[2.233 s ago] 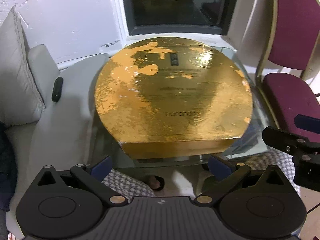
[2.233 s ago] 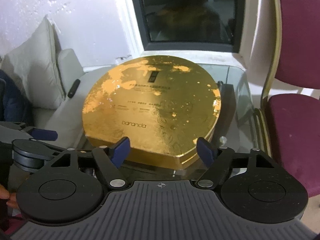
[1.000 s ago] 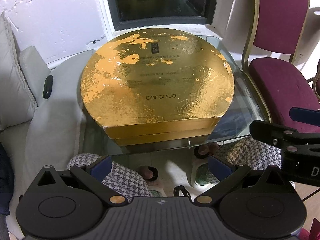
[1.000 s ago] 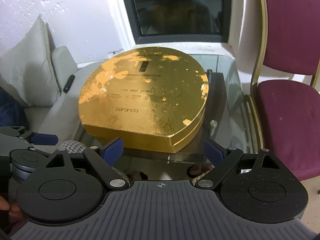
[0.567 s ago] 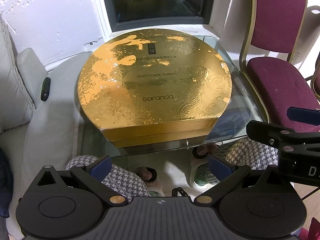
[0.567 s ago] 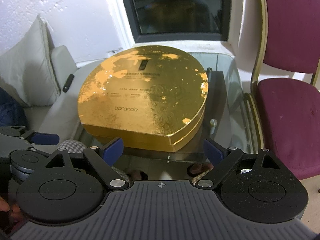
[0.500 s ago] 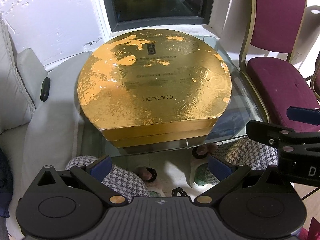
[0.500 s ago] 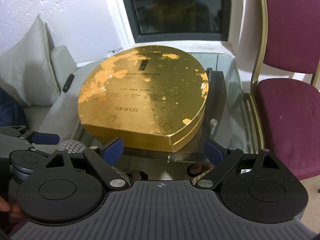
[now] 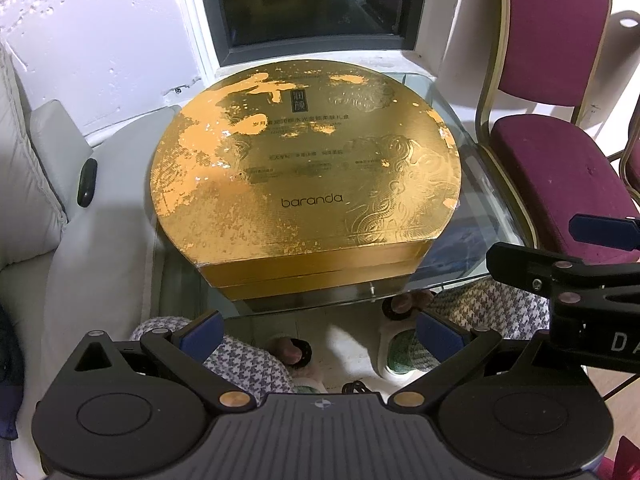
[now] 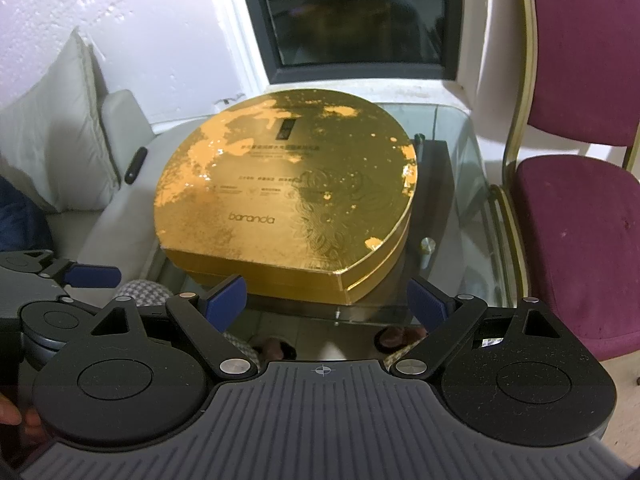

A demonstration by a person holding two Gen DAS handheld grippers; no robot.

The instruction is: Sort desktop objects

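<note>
A large round gold box (image 9: 304, 184) marked "baranda", its lid shut, lies on a small glass table (image 9: 488, 224). It also shows in the right wrist view (image 10: 288, 204). My left gripper (image 9: 320, 330) is open and empty, held back from the table's near edge. My right gripper (image 10: 332, 300) is open and empty, also short of the near edge, to the right of the left one. The right gripper's fingers (image 9: 604, 232) show at the right of the left wrist view.
A maroon chair (image 9: 560, 160) stands right of the table. A grey sofa with a cushion (image 10: 52, 152) is on the left, with a black remote (image 9: 87, 182) on its arm. A window (image 9: 312, 0) is behind. Feet in slippers (image 9: 404, 344) show below the glass.
Both grippers pulled back and up from the gold box over the last two seconds. In the last half second nothing has visibly moved.
</note>
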